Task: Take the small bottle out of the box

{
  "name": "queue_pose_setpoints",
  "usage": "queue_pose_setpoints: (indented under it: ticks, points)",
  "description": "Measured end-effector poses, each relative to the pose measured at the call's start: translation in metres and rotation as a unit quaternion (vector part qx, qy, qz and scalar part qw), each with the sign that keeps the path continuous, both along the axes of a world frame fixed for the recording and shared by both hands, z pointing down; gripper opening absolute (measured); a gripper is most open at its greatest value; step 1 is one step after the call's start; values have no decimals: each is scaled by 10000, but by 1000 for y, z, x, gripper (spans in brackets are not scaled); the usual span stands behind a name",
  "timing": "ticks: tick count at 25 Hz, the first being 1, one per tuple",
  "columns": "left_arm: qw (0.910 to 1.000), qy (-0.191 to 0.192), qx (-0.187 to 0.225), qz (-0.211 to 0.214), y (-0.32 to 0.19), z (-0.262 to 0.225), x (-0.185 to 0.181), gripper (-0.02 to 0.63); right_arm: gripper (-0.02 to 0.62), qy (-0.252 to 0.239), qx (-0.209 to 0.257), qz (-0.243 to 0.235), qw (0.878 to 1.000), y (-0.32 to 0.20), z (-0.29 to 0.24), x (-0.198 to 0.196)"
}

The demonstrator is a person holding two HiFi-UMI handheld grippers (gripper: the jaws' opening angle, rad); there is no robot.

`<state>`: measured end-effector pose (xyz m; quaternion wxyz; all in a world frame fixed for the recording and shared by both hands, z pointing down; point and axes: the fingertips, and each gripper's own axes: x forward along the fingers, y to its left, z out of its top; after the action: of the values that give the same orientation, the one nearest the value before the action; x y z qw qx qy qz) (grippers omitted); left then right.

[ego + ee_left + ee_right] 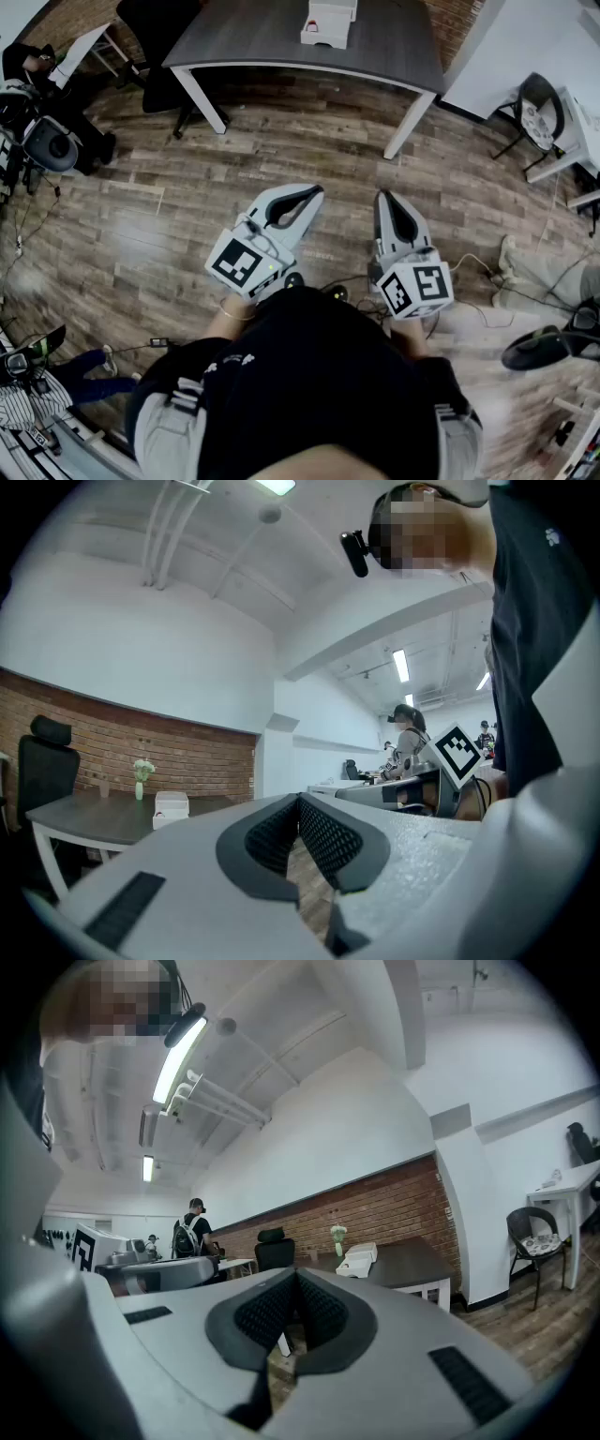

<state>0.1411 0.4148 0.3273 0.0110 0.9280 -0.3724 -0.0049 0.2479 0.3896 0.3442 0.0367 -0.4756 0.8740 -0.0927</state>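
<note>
Jaws on my left gripper [298, 801] are pressed together with nothing between them, and those on my right gripper [298, 1277] are closed and empty too. From the head view I see both grippers held side by side, close to my body, over the wood floor [141, 216], their tips pointing toward the table [262, 42]. They do not touch each other. The white box [323, 23] sits on that grey table, well apart from both grippers. I cannot make out the bottle from here; the box is too small in every view. A small vase [142, 778] of flowers stands on the table near the box. A black chair [42, 761] is at the table's end, in front of a brick wall [375, 1208].
</note>
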Motion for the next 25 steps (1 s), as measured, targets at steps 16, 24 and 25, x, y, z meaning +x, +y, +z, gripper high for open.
queue_pose_setpoints:
  ticks: [16,24,25]
  points:
    - [10000,53,-43,4,-11,1,-9,2,0,-89,86,-1,9999,-8,-8,-6]
    - [9998,122,130,14,-10,2,-22,2,0,-44,36,209,9998,-7,-3,-5]
    - [9999,122,108,11,-9,3,-23,2,0,-44,41,245,9997,-7,-3,-4]
